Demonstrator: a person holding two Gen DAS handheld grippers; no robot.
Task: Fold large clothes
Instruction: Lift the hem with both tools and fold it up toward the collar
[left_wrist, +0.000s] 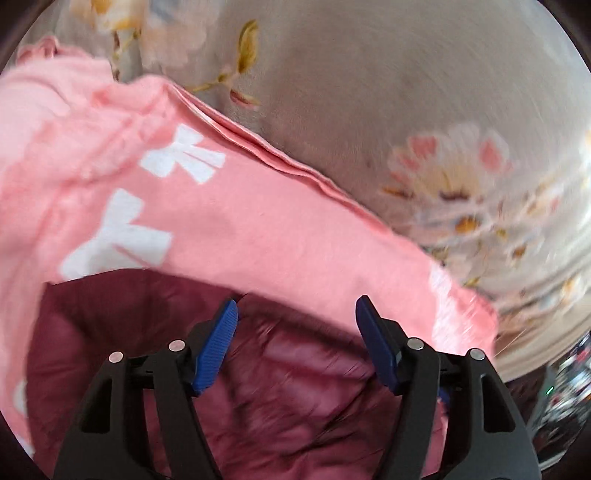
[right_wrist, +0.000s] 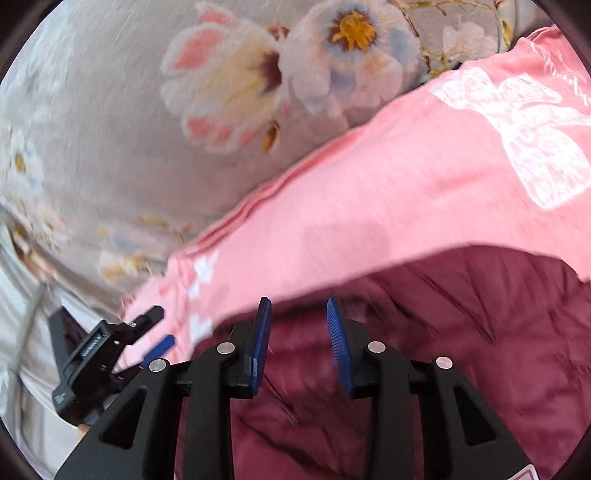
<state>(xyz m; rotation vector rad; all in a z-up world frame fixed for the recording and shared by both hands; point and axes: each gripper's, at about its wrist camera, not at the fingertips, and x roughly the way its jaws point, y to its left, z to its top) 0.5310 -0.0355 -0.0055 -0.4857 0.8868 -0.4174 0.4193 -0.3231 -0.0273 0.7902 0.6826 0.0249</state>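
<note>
My left gripper had its blue pads spread wide w/ nothing between them, just dark red cloth showing through the gap. Right gripper was parted too but narrower, approx half as wide as the left, pads also bare, no fabric pinched. Both tools pointed down at a slant over the same spot. Right under the tips I saw that dark red cloth, wrinkled and a bit shiny, could've been an inner layer or a separate piece, I couldn't tell which. Just beyond the tips lay the pink shirt, its near edge curving across both views and sitting on top of the dark red stuff. White bow prints ran down the shirt on the left cam's side; on the right cam a bigger white bow print showed toward the far end. The shirt's far edge looked layered, several thin folds stacked along it. In the right cam the left gripper showed at lower left, near the shirt's corner, not touching it as far as I could see. Everything rested on a grey bedsheet w/ big pale flowers, pink, white and yellow. Pics were motion-blurred, esp. at the edges, so fine detail was lost.
</note>
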